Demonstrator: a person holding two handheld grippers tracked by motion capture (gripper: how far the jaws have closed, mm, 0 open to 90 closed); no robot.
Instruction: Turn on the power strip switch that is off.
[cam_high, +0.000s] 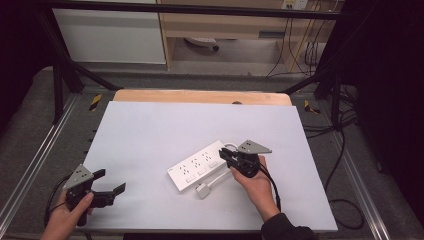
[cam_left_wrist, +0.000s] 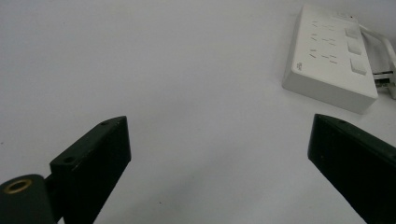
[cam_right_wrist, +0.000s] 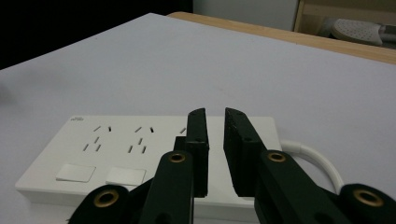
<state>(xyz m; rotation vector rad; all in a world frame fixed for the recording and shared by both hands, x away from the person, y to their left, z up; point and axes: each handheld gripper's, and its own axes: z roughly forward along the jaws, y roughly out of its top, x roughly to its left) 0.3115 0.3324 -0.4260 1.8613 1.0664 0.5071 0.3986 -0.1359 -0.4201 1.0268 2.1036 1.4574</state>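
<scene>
Power strip (cam_high: 197, 165) lies just ahead of and under the right gripper (cam_high: 226, 154), its near end (the end the white cord (cam_right_wrist: 312, 156) leaves from) below the jaw tips; the step in hand, as I judge it, is work at that end of the strip, perhaps pressing a switch or taking hold of the body. To do it well, the tips should come straight down over the chosen spot, not at a slant, since the strip is light and would likely slide on the smooth white table (cam_high: 150, 130); a slow, square approach keeps it in place; the cord and its plug (cam_high: 202, 190), lying below the strip beside the hand, should be kept out from between the jaws.

In the right gripper view the right gripper's jaws stand a narrow slit apart, with nothing between them; they hover over the strip's top face, and whether the tips touch it I cannot tell. The left gripper (cam_high: 110, 184) is well apart from the strip, which sits beyond its right jaw; its jaws gape wide over bare table and hold nothing.
</scene>
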